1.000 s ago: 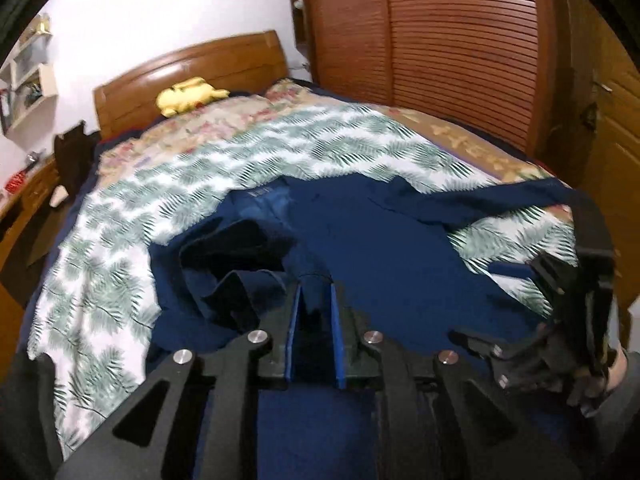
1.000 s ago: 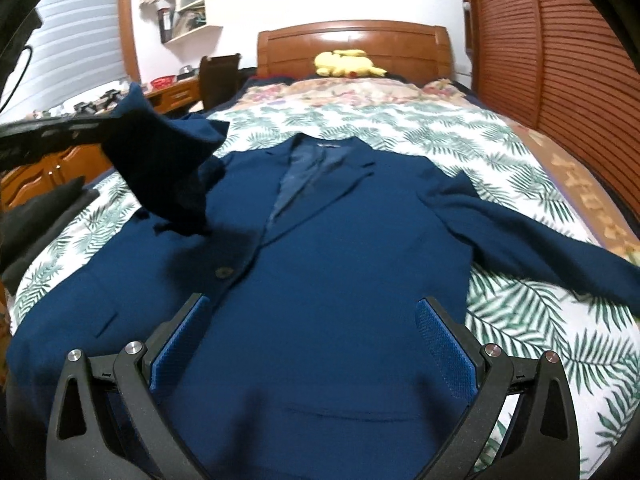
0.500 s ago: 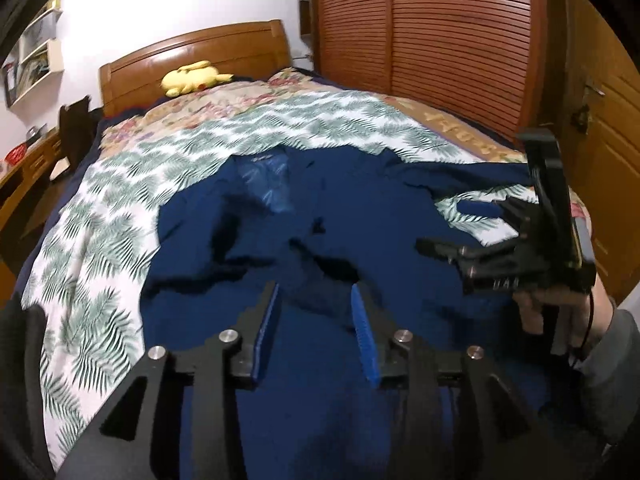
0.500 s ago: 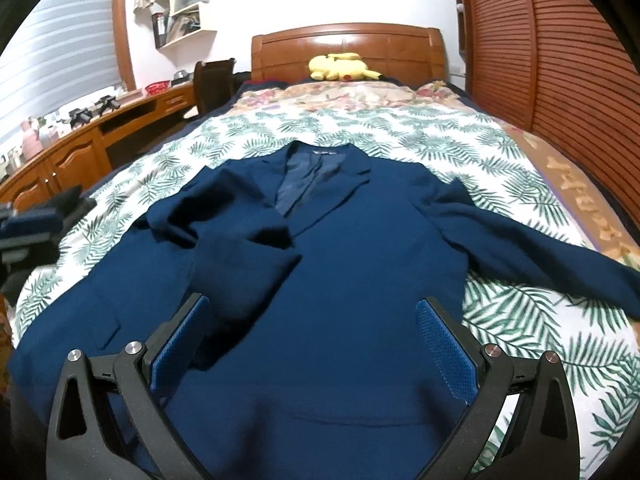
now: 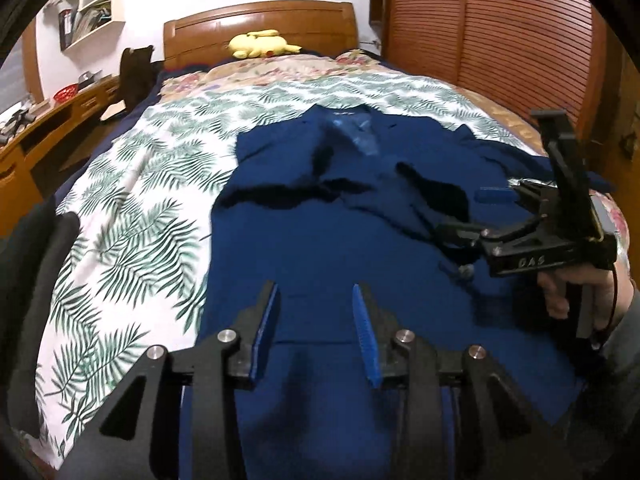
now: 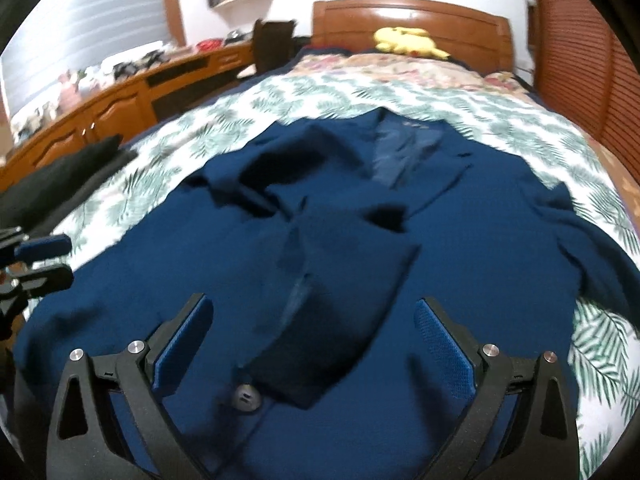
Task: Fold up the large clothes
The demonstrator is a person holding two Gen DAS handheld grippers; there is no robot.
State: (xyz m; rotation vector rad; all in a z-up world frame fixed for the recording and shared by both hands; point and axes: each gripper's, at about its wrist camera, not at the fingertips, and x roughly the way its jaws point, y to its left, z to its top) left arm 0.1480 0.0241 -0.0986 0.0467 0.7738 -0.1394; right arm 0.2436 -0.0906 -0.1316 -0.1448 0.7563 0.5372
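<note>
Wooden wardrobe doors (image 5: pixel 520 52) stand along one side of the bed (image 5: pixel 152 184), and a long wooden desk (image 6: pixel 112 92) runs along the other side. At the far end a yellow plush toy (image 5: pixel 260 45) lies in front of the wooden headboard (image 5: pixel 256 20).

On the leaf-print bed cover lies a dark blue suit jacket (image 5: pixel 332 248), front side up, with its collar toward the headboard. One sleeve (image 6: pixel 340 292) is folded across the chest, and its cuff end lies just above a front button (image 6: pixel 247 396).

The left tool (image 5: pixel 316 320) hangs over the near part of the jacket. Its blue pads are partly apart; they have just been opening, and nothing is between them. The right tool (image 6: pixel 312 344) is wide open with nothing held. It hangs over the folded sleeve, which shows between its two pads. In the left view, a hand (image 5: pixel 576 292) holds this tool over the jacket's right side.

The other sleeve (image 6: pixel 592 264) stretches out toward the wardrobe side of the bed. Bare bed cover shows on the desk side of the jacket and past the collar. A dark cloth (image 6: pixel 60 180) lies at the bed's edge on the desk side.
</note>
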